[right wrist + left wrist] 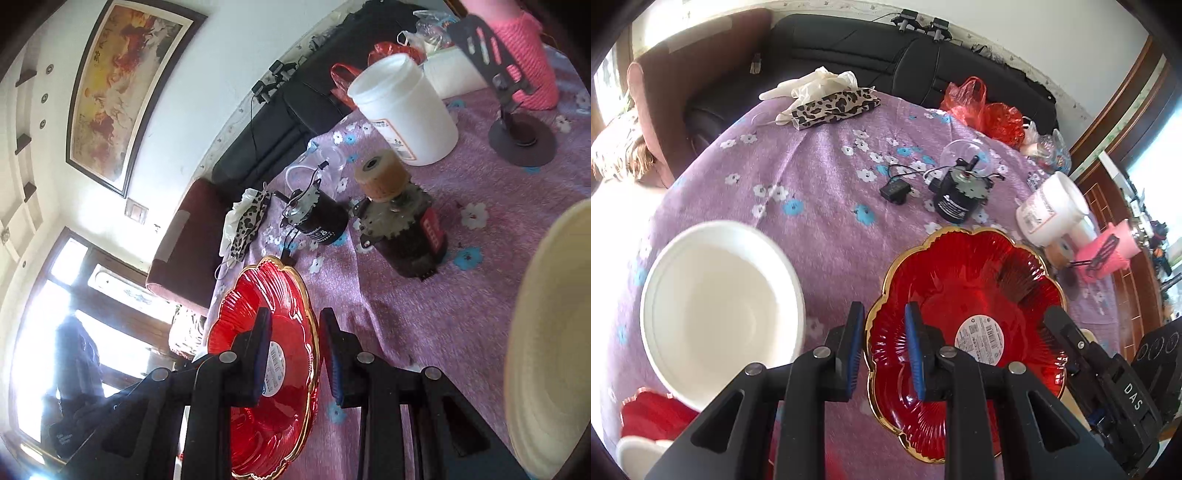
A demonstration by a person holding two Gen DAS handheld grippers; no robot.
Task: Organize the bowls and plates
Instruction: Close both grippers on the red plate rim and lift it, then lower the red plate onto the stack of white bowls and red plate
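**Two tools straddle one red plate**

The left tool (884, 343) and right tool (293, 354) each straddle opposite gold-trimmed rims of the red glass plate (964, 295), fingers spread, not visibly pinching; the plate sits over the purple floral surface (812, 206); a white bowl (720, 310) lies just left; a cream plate (554, 343) edges in at right.
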